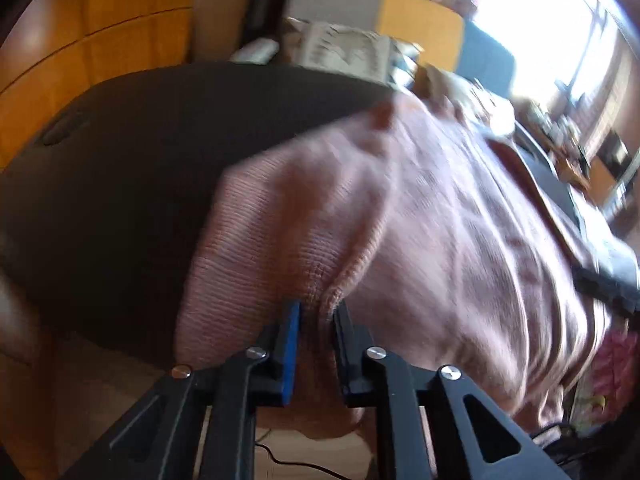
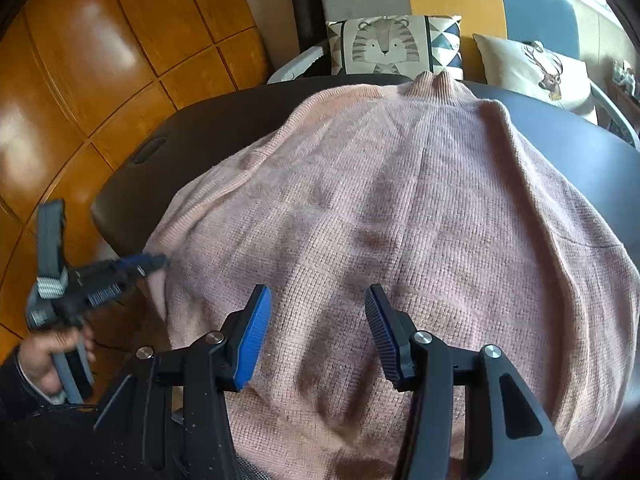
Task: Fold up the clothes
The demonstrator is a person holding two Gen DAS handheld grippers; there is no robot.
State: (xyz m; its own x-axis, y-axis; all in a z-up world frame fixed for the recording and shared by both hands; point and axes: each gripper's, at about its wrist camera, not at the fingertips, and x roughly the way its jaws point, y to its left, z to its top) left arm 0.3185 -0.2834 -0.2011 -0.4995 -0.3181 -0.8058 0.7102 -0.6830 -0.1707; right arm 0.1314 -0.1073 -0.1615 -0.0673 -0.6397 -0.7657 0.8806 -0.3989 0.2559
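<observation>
A pink knitted sweater [image 2: 400, 200] lies spread on a dark table [image 2: 200, 128], with its collar [image 2: 436, 80] at the far edge. My left gripper [image 1: 317, 306] is shut on a fold of the sweater's left edge, and the fabric [image 1: 320, 220] bunches up between the blue pads. The right wrist view shows the same gripper [image 2: 154, 262] at the sweater's left side, held by a hand [image 2: 44, 356]. My right gripper [image 2: 317, 292] hovers open over the sweater's near part, with nothing between its fingers. The left wrist view is motion-blurred.
Beyond the table stands a chair with a tiger cushion [image 2: 384, 48] and a deer cushion [image 2: 536, 68]. Wooden cabinet panels [image 2: 100, 60] fill the left side. A thin black cable [image 1: 288, 462] lies on the floor below the table's near edge.
</observation>
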